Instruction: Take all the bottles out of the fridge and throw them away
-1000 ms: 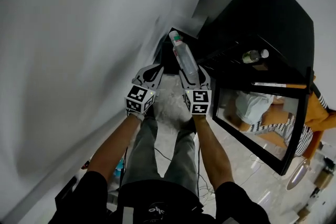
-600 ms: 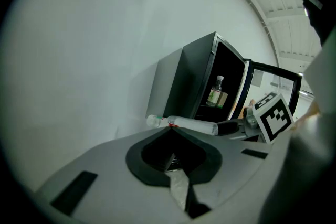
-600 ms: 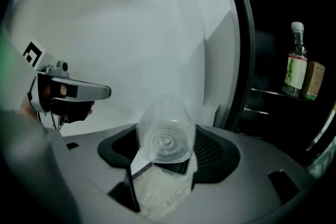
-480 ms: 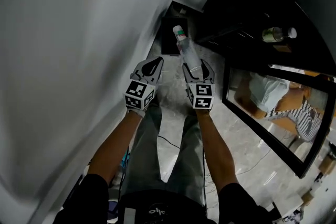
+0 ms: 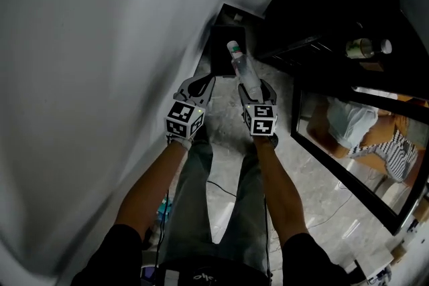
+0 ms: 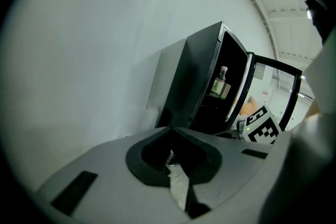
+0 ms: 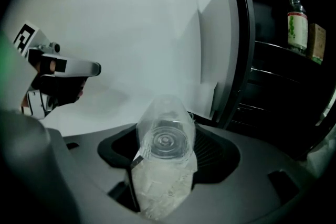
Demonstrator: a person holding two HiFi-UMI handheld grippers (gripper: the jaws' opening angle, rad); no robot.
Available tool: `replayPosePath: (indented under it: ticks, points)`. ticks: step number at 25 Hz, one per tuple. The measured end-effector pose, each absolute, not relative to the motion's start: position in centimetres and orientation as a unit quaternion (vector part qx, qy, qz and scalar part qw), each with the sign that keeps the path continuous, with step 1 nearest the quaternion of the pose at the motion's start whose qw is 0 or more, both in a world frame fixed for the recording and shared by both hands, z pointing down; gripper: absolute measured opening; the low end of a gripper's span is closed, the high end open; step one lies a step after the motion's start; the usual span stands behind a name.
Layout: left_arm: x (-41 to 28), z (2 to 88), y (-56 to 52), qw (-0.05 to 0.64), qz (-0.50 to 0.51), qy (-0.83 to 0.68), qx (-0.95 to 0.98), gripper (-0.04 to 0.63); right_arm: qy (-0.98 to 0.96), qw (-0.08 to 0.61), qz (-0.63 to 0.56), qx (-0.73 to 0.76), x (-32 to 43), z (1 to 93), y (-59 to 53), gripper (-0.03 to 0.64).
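My right gripper (image 5: 252, 86) is shut on a clear plastic bottle (image 5: 244, 69), whose white cap points away from me toward a dark bin (image 5: 219, 51) on the floor by the wall. In the right gripper view the bottle (image 7: 164, 157) fills the gap between the jaws. My left gripper (image 5: 200, 85) hangs beside it, shut with nothing in it (image 6: 171, 150). Another bottle (image 5: 366, 48) with a white cap stands on a shelf in the open black fridge (image 5: 335, 17); that bottle also shows in the left gripper view (image 6: 221, 83) and the right gripper view (image 7: 296, 14).
A white wall (image 5: 100, 77) runs close along the left. The fridge's glass door (image 5: 355, 144) stands open at the right and juts over the marble floor (image 5: 315, 191). A thin cable (image 5: 221, 189) lies on the floor by the person's legs.
Both grippers have moved away from the fridge toward the dark bin, the right one still holding the bottle. The bottle's cap now lies over the bin's edge.
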State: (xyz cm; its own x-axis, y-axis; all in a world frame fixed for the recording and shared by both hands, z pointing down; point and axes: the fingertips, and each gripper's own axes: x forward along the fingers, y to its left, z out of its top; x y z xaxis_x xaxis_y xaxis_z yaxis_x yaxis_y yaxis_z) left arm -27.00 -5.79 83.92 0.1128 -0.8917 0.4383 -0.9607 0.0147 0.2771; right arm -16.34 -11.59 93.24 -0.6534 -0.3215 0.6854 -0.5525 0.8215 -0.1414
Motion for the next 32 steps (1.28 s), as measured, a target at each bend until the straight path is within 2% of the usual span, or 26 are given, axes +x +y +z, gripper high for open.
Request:
replayPosePath:
  ticks: [10,18,22,27,32]
  points:
    - [-29.6,87.4,-9.6,0.244,0.066,-0.656,0.711,0.006,-0.886,0.375,0.159,0.222,-21.4,101.1,-15.2,0.308]
    - [-30.6,89.0,-9.9,0.241,0.063,-0.66,0.709,0.006,-0.897,0.362,0.16,0.199,-24.3,103.7,-15.9,0.31]
    - [-30.6,88.5,-9.4,0.244,0.058,-0.665,0.704,0.006,-0.885,0.379,0.192,0.191,-23.5,105.7,-15.4,0.347]
    - [-29.6,87.2,-8.4,0.251,0.064,-0.663,0.702,0.006,-0.887,0.379,0.187,0.187,-20.7,102.8,-13.4,0.347]
    - [-27.7,82.8,-8.5,0.252,0.061,-0.663,0.702,0.006,-0.899,0.344,0.185,0.195,-18.3,95.0,-13.2,0.342]
